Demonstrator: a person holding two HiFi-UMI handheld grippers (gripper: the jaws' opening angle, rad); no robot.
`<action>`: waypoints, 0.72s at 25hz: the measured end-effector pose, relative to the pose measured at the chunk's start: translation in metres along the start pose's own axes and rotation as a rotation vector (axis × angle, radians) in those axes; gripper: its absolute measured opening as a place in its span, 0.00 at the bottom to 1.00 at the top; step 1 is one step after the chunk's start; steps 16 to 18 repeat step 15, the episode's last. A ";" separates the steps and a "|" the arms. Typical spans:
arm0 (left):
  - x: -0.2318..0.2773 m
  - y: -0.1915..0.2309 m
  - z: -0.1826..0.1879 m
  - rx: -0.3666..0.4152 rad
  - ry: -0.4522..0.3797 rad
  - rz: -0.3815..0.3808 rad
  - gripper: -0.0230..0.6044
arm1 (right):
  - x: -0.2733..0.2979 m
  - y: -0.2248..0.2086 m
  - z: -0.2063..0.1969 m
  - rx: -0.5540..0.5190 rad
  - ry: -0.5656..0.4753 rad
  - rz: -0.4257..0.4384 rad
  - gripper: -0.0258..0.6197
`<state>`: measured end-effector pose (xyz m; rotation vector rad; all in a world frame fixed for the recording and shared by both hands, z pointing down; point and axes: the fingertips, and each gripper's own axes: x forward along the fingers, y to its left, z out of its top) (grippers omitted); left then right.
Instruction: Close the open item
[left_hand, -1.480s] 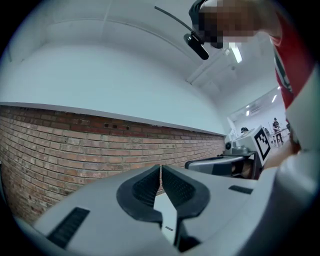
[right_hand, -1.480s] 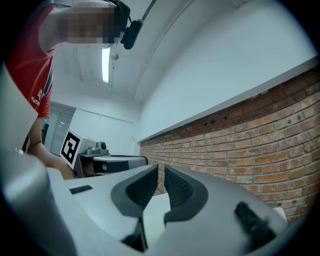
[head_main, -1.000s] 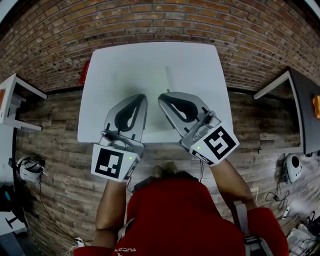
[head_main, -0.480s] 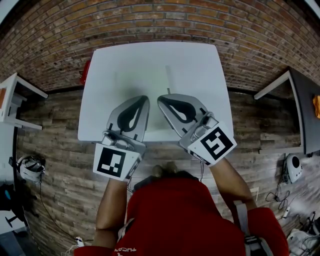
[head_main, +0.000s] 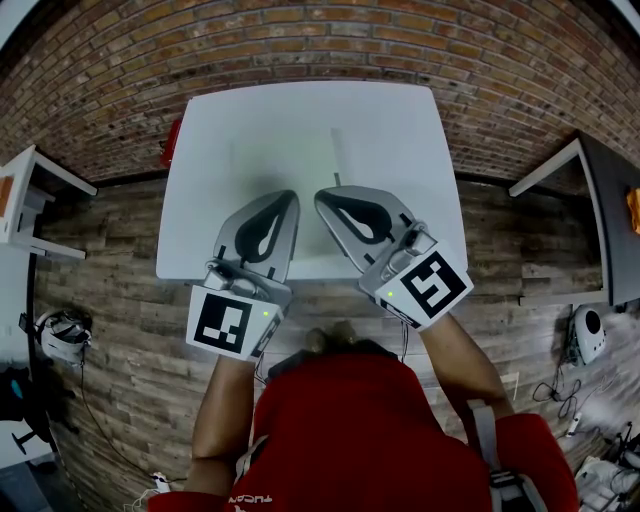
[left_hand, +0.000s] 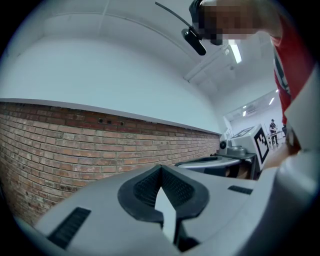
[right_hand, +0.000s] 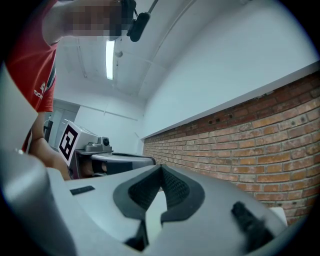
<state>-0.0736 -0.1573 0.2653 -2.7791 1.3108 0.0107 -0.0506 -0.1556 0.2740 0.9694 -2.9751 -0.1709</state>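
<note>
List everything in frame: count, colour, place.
table: 1, white, centre
brick wall: 1, red-brown, beyond the table
thin object: 1, pale, on the table; too small to identify
red object: 1, at the table's left edge, mostly hidden
white side table: 1, far left
dark side table: 1, far right
orange item: 1, on the dark side table
floor: wood planks
left gripper: 1, grey, jaws together, empty
right gripper: 1, grey, jaws together, empty
shirt: 1, red, bottom centre

White table (head_main: 300, 130), brick wall (head_main: 300, 40), wooden floor (head_main: 110, 330)
</note>
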 end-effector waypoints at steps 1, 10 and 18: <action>0.000 0.000 0.000 0.000 -0.001 -0.001 0.06 | 0.000 0.000 0.000 0.000 0.000 0.000 0.09; -0.001 -0.006 0.001 0.002 0.000 -0.006 0.06 | -0.005 0.002 0.000 -0.002 0.001 0.001 0.09; -0.003 -0.006 0.000 0.004 -0.001 -0.007 0.06 | -0.004 0.004 0.001 -0.004 -0.002 0.003 0.09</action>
